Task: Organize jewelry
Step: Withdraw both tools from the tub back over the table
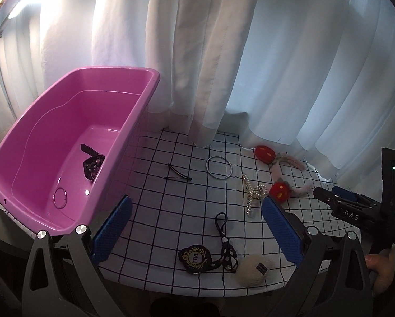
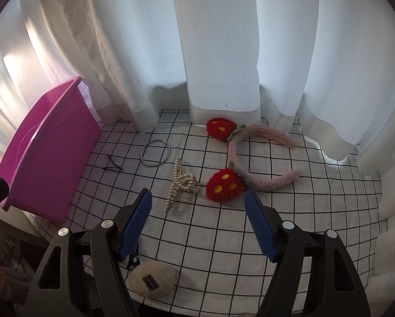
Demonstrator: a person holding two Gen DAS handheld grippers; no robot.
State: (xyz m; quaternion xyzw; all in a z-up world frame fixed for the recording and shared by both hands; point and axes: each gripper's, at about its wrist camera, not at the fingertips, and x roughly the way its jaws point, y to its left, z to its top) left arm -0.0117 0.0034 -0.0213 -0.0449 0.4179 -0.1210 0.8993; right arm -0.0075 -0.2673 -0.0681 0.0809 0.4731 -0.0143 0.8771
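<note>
A pink tub [image 1: 134,121] stands at the left on a grid-patterned cloth; inside lie a black hair accessory [image 1: 91,165] and a thin ring [image 1: 60,197]. On the cloth lie a black hairpin [image 1: 177,174], a silver bangle [image 1: 219,171], a pearl claw clip [image 1: 253,192], a pink headband with red strawberries [image 2: 250,163], a black badge keychain [image 1: 196,257] with a dotted bow strap [image 1: 225,245], and a cream fluffy clip [image 1: 254,269]. My left gripper [image 1: 196,224] is open above the cloth's front. My right gripper [image 2: 198,219] is open, just in front of the claw clip [image 2: 182,185] and the strawberry.
White curtains [image 2: 218,52] hang close behind the table and touch the cloth's far edge. The tub [image 2: 49,158] takes up the left side. The right gripper's body [image 1: 361,208] shows at the right of the left wrist view.
</note>
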